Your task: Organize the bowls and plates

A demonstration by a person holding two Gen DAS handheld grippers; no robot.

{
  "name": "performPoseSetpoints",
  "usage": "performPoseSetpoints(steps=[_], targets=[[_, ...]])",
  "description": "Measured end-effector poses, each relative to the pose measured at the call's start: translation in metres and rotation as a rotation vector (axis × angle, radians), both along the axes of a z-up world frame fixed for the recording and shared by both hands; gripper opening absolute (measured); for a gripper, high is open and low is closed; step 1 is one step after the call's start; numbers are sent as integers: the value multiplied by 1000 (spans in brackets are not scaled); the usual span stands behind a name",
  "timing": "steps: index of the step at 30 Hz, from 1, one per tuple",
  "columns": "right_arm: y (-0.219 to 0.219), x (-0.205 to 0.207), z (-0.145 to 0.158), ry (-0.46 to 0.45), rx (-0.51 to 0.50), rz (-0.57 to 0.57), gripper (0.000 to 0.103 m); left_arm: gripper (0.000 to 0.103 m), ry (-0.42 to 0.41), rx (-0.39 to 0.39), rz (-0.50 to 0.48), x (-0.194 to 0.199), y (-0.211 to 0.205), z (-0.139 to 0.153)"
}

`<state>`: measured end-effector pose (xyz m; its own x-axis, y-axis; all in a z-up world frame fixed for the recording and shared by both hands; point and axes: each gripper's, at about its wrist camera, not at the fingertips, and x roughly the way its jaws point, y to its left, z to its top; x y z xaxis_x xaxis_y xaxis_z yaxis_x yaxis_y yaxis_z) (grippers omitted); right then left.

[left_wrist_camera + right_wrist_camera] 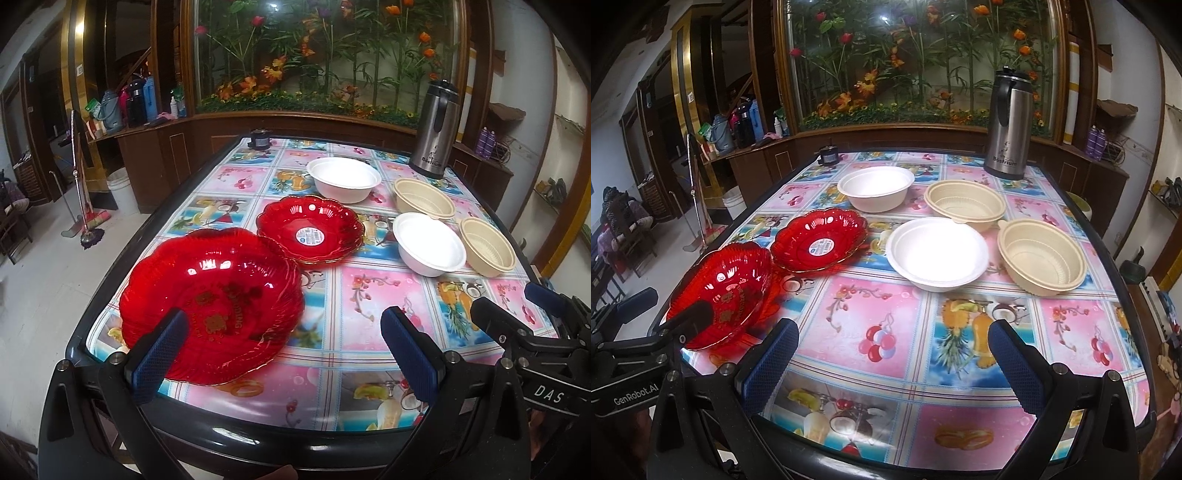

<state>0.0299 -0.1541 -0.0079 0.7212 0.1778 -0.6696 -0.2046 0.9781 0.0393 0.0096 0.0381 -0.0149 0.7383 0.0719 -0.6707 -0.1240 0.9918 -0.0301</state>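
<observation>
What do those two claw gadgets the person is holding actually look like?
Both are alike: black plastic frames with silver screws, each ending in two fingers faced with dark blue, cross-hatched pads. The left gripper carries white "GenRobot.AI" lettering on its side; the right gripper shows white "DAS" letters. No cables or sleeves are visible.
</observation>
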Motion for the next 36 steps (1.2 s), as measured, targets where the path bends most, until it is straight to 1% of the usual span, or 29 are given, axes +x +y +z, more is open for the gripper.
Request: performPoseSetpoints(steps=[9,36], targets=[[6,2,0,-1,3,17,103,103,0,1,-1,0,2,0],[1,2,0,0,11,4,103,103,7,2,-20,0,-5,0]])
